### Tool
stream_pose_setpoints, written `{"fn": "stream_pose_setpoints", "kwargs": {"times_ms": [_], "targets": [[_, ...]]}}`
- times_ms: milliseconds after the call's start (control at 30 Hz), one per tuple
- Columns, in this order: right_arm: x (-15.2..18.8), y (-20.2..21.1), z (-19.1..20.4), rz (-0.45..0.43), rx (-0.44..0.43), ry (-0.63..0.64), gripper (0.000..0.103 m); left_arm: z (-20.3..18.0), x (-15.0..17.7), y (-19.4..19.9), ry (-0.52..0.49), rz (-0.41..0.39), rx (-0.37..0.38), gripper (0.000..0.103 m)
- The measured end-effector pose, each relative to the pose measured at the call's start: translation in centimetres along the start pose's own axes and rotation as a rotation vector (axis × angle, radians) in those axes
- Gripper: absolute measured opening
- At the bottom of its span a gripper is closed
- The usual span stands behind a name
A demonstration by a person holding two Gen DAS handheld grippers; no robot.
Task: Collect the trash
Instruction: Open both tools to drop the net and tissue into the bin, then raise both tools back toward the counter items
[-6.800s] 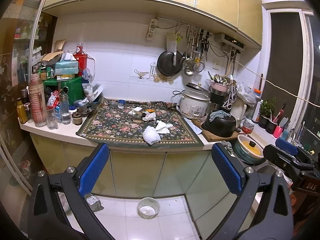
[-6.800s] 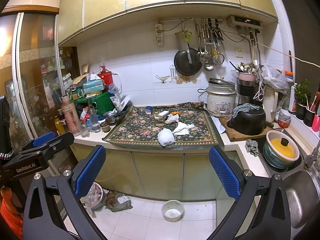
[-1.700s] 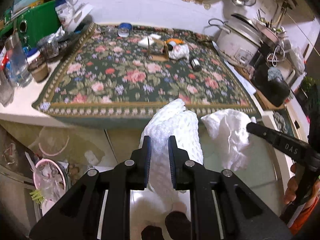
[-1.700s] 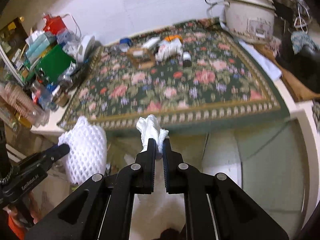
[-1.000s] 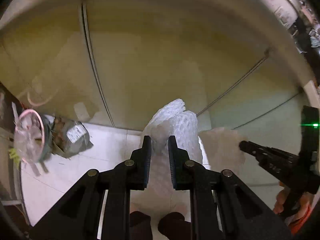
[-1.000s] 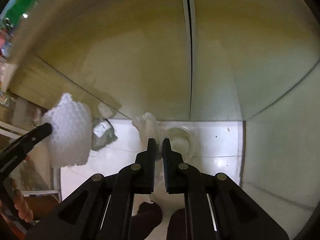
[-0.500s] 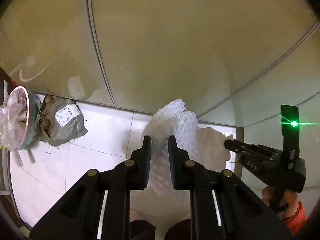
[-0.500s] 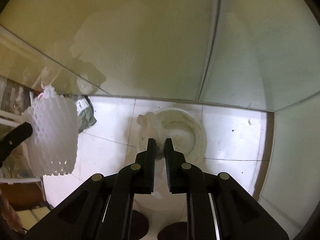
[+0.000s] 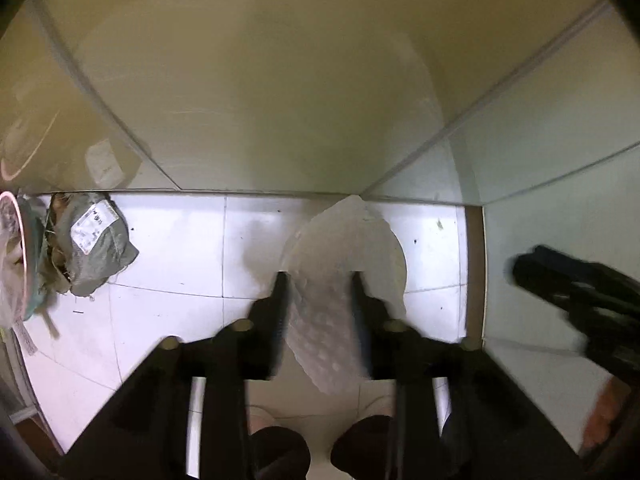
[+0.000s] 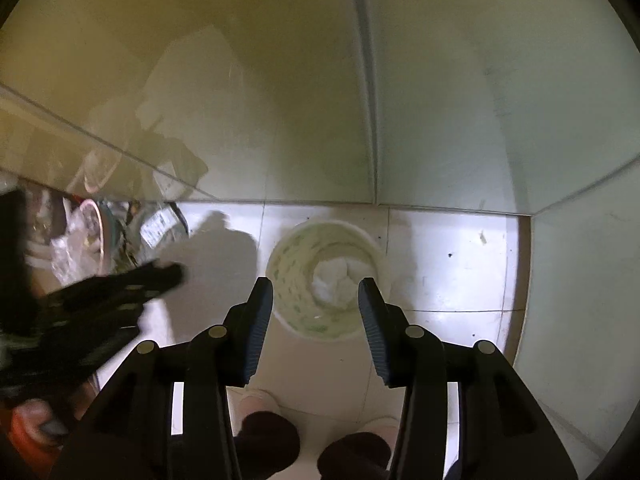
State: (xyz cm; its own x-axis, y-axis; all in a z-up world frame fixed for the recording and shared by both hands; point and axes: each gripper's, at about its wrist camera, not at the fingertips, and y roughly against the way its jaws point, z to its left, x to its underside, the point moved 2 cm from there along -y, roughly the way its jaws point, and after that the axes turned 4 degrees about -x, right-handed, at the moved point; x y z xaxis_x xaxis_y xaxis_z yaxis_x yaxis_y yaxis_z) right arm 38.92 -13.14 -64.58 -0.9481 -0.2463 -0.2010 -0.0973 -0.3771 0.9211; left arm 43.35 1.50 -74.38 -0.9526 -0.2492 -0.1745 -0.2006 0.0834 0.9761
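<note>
Through the left wrist view, my left gripper (image 9: 318,276) stands apart around the foam net (image 9: 332,312), above the bin (image 9: 394,256); drifting sideways, it may miss. Right wrist view: right gripper (image 10: 316,284) spread, tissue (image 10: 334,276) inside at 12 o'clock.

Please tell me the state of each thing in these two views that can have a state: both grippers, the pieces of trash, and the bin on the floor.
Right gripper: open, empty, above the bin.
Left gripper: open, blurred; foam net between its fingers.
Foam net: white, over the bin.
Tissue: crumpled, lying inside the bin.
Bin: upright on the floor tiles.
Grey bag: crumpled, on the floor.
</note>
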Motion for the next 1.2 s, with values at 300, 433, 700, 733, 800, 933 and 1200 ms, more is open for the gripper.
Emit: {"fn": "stream_pose_setpoints", "kwargs": {"times_ms": [300,433,700,733,800,933,1200], "targets": [[-1.0,6.6,0.1,-0.084,-0.005,-0.032,0.042,-1.3,-0.4,2.6,0.005,0.039,0.038,0.052],[-1.7,10.5,1.8,-0.113,-0.009,-0.035,0.042,-1.5,-0.7,8.6,-0.023,-0.008,0.019,0.052],[-3.5,23.6,6.9,-0.210,-0.004,-0.016,0.042,-1.7,-2.0,25.7,-0.059,-0.151,0.000,0.052],[-3.6,25.1,7.5,-0.224,0.000,-0.013,0.042,-1.5,-2.2,28.5,-0.060,-0.177,0.001,0.052],[-3.8,28.8,8.9,-0.264,0.013,-0.006,0.042,-1.4,-2.6,33.2,-0.065,-0.222,0.002,0.052],[-4.1,35.9,11.9,-0.356,0.035,0.000,0.042,-1.1,-3.3,42.1,-0.078,-0.326,0.017,0.052],[-3.7,45.4,16.9,-0.524,0.055,0.019,0.042,0.3,-4.2,56.3,-0.116,-0.573,0.033,0.062]]}}
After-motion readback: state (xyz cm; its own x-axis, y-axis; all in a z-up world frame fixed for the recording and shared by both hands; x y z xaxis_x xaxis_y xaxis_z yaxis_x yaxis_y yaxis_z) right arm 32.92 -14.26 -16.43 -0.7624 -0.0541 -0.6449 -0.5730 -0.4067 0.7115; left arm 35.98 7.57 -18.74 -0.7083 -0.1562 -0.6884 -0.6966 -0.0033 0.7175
